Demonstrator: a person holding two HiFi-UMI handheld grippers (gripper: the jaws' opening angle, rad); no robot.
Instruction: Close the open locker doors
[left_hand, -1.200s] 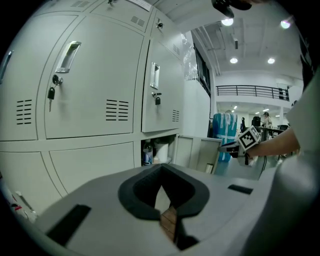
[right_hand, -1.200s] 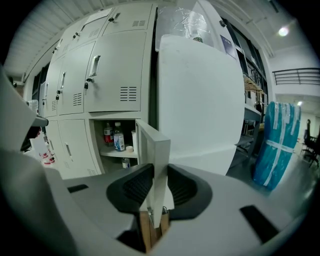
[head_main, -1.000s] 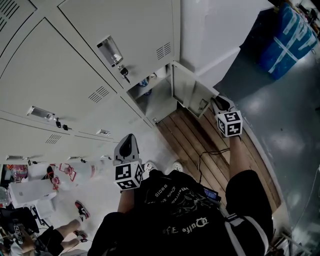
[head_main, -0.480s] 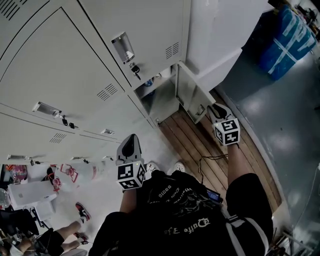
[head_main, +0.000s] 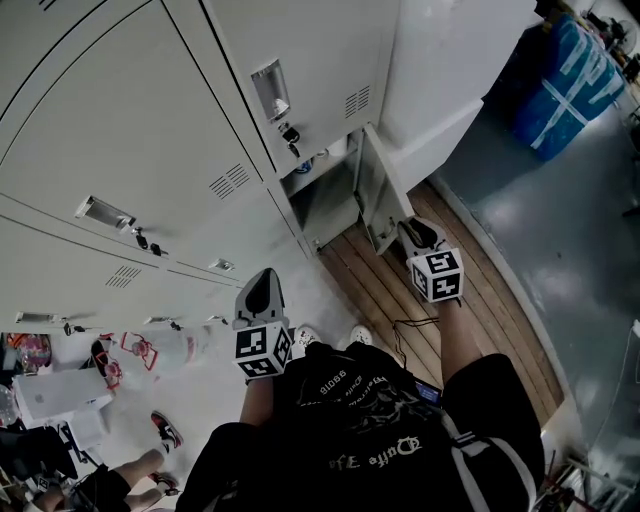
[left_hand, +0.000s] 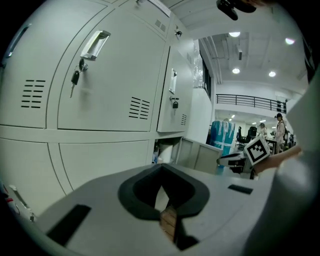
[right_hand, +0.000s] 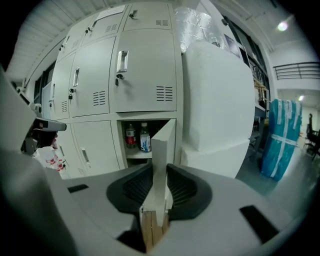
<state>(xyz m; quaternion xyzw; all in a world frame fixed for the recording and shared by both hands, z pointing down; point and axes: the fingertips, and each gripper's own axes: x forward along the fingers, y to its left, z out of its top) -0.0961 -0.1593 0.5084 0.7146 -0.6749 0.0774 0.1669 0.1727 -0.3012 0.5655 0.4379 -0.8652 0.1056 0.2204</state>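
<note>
A bank of pale grey lockers (head_main: 150, 130) fills the left of the head view. One lower locker stands open, with its door (head_main: 380, 195) swung out at an angle. Two bottles (right_hand: 145, 137) stand on the shelf inside. My right gripper (head_main: 410, 232) is shut on the free edge of that door (right_hand: 162, 145), which stands upright between the ribbed pads (right_hand: 186, 190). My left gripper (head_main: 258, 285) hangs apart from the lockers, its jaws together and holding nothing. The left gripper view shows the open door (left_hand: 202, 156) with the right gripper behind it.
A tall white block (head_main: 440, 60) stands right of the open locker. A strip of wooden planks (head_main: 400, 290) lies under the door, with a black cable on it. A blue wrapped stack (head_main: 570, 70) stands at far right. Shoes and bags (head_main: 110, 360) lie at lower left.
My right gripper has moved left towards the lockers with the door edge in it, and the door now stands at a narrower angle. The left gripper has barely shifted.
</note>
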